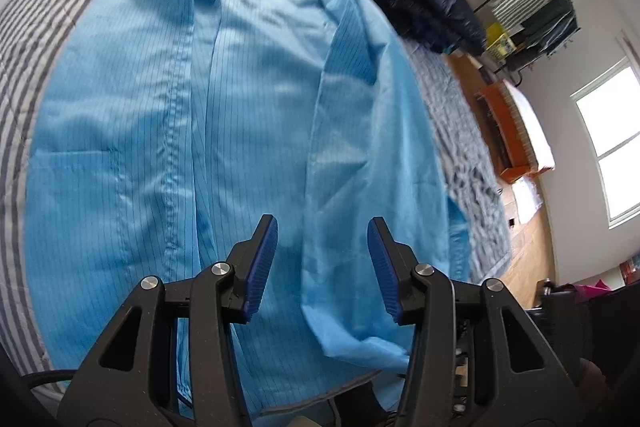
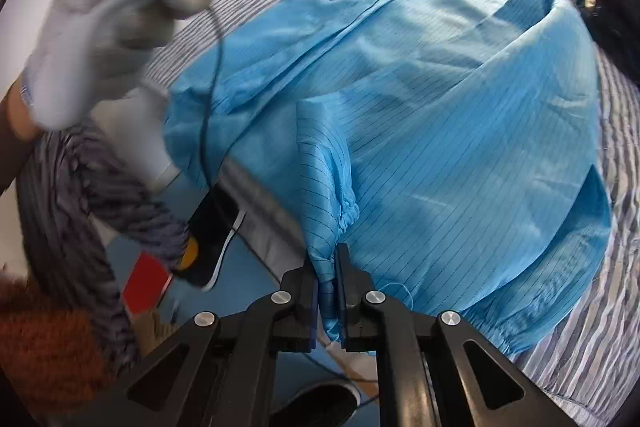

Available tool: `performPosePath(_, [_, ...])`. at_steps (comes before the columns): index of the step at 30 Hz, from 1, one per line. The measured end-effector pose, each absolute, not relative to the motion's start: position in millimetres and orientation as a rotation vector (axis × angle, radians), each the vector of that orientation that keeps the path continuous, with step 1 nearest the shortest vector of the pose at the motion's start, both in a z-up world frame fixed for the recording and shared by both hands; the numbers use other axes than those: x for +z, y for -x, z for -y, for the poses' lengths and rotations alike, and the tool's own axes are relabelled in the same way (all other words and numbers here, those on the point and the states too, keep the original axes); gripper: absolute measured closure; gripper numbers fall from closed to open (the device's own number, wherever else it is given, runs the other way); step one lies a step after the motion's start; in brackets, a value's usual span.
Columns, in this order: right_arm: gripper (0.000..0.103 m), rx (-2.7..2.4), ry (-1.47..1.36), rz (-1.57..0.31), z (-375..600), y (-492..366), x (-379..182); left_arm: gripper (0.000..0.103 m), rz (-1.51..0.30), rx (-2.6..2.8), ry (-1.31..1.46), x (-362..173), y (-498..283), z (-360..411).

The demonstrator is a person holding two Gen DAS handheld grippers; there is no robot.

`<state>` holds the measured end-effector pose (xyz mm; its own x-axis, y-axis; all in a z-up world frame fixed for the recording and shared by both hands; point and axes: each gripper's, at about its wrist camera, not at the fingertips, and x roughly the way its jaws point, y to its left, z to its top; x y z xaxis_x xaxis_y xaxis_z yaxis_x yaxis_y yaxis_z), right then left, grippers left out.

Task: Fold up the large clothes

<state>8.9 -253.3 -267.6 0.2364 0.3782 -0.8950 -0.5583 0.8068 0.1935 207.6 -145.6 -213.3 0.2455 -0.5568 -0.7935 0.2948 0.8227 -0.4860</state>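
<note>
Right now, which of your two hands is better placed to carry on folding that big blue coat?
The right. The right gripper already pinches a sleeve cuff of the blue coat, while the left gripper hangs open above it, holding nothing.

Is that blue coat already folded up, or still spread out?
Partly folded: the coat lies mostly flat on the bed, with one sleeve laid over its front.

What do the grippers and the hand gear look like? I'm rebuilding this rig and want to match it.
Both grippers, left and right, have black angular arms, silver pivot bolts and ribbed blue pads. The left hand wears a light grey glove; a black cable hangs below.
</note>
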Motion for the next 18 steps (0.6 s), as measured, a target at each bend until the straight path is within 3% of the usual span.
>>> performPosePath(1, [0.089,0.643,0.181,-1.157,255.3,-6.5,-264.2,0.055,-1.205,-0.588,0.254,-219.8,-208.1,148.4])
performPosePath(3, [0.069,0.650,0.154,-1.141,263.0,-3.9,-257.8,0.055,-1.245,-0.602,0.272,-232.7,-208.8,154.0])
performPosePath(7, [0.067,0.714,0.020,-1.079,287.6,-2.2,-231.0,0.055,-1.301,-0.601,0.302,-253.0,-213.5,164.0])
performPosePath(9, [0.057,0.704,-0.058,-1.050,305.0,-3.1,-222.8,0.055,-1.314,-0.586,0.290,-260.0,-217.1,168.3])
performPosePath(13, [0.057,0.476,-0.194,-1.032,353.5,-22.7,-228.1,0.055,-1.306,-0.586,0.293,-266.4,-220.8,172.4])
performPosePath(14, [0.055,0.405,-0.235,-1.048,367.4,-29.9,-233.7,0.059,-1.299,-0.600,0.299,-266.4,-220.8,174.4])
performPosePath(15, [0.054,0.342,-0.261,-1.063,379.7,-35.5,-240.5,0.085,-1.296,-0.617,0.302,-266.5,-220.5,176.8])
performPosePath(16, [0.054,0.282,-0.267,-1.075,390.8,-41.6,-248.8,0.101,-1.303,-0.624,0.297,-267.5,-220.5,179.5])
performPosePath(18, [0.056,0.225,-0.281,-1.107,402.7,-52.5,-260.5,0.103,-1.296,-0.627,0.287,-267.7,-218.7,182.1])
